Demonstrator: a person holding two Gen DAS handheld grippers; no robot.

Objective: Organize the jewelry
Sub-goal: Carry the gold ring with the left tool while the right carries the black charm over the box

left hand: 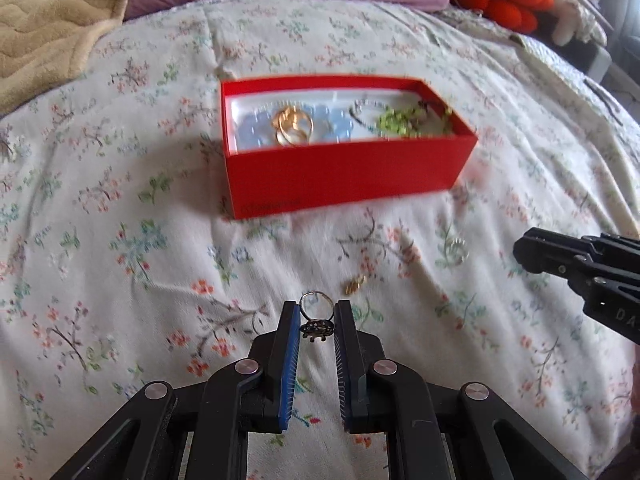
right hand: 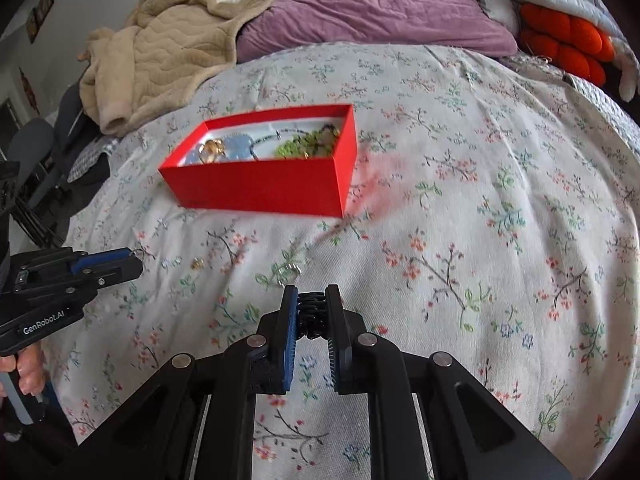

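Left claw (left hand: 317, 314): clamped on a silver ring (left hand: 316, 308) with a dark ornate top, held clear of the bedspread (left hand: 120, 280), on the near side of the red box (left hand: 340, 176).

Right claw (right hand: 312, 308): clamped on a small black piece (right hand: 312, 314), kind not readable; also near side of the box.

Loose on the bedspread, between claws and box: a small gold piece (left hand: 355, 285) and a silver ring (left hand: 457, 249).

Red box: open, lidless; holds gold rings (left hand: 292, 126), blue beads (left hand: 252, 128) and green beads (left hand: 400, 124).

Beyond the box: beige blanket (right hand: 160, 60), purple pillow (right hand: 372, 8), orange cushion (right hand: 564, 40).

Handling note: each piece is best carried over the box wall before the grip loosens, then let go low over bare lining, one claw at a time, so that nothing bounces out or tangles in the beads.
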